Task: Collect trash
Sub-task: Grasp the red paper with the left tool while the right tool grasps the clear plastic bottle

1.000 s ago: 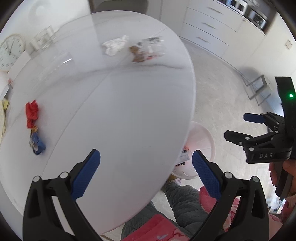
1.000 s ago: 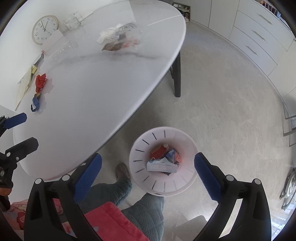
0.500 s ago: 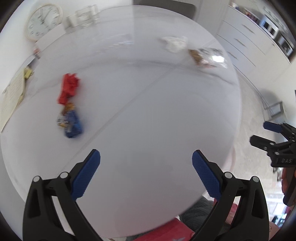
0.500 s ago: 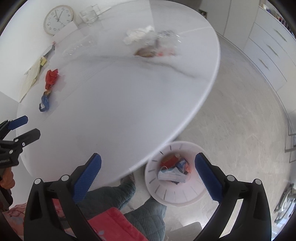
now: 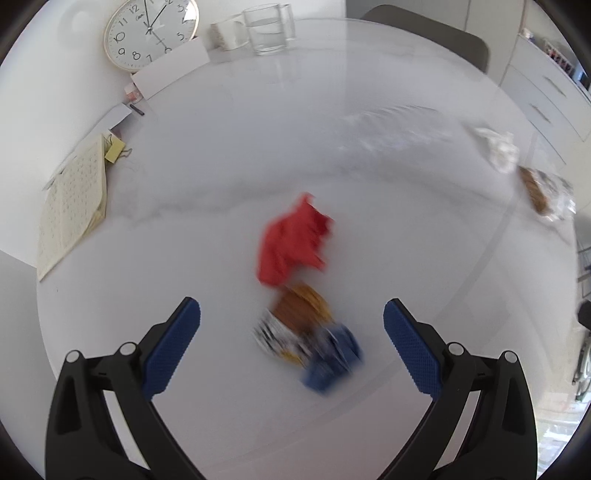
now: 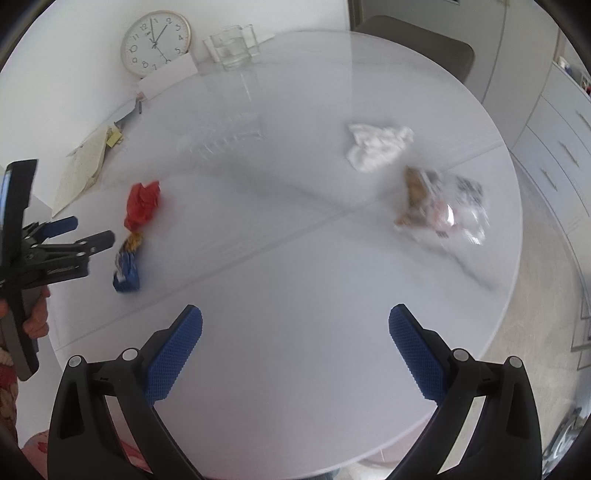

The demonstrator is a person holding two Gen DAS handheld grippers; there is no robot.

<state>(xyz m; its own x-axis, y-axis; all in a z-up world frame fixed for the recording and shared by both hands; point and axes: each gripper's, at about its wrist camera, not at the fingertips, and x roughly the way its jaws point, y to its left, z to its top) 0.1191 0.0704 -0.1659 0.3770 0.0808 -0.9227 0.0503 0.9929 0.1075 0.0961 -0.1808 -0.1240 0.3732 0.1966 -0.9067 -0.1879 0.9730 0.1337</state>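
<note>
Hovering above the round white counter (image 5: 207, 236), the left gripper (image 5: 291, 321) has its 2 blue-padded fingers (image 5: 171, 345) spread wide with nothing between them. Just beyond their tips, roughly centred in the gap, lies a crumpled blue, orange and silver snack wrapper (image 5: 310, 343), blurred in the left wrist view. Touching its far end is a crumpled red paper wad (image 5: 291, 242).

From the right wrist view, the right gripper (image 6: 295, 332) is also over the counter, its 2 blue-padded fingers (image 6: 175, 354) wide apart and holding nothing. The left gripper shows at the left edge of that view, held by a hand (image 6: 35, 314), its tips just beside the snack wrapper and the red wad.

Well to the right on the counter sit a crumpled white tissue (image 6: 376, 146) and, just nearer, a clear plastic bag with brown food remains (image 6: 439, 206); the 2 are close, though blur hides whether they touch.

At the far left edge of the counter stand a round white wall clock with a gold rim (image 5: 149, 33), a clear drinking glass (image 5: 267, 31) and a cream printed booklet (image 5: 72, 206). A grey-brown chair back (image 6: 413, 48) rises beyond the far side.
</note>
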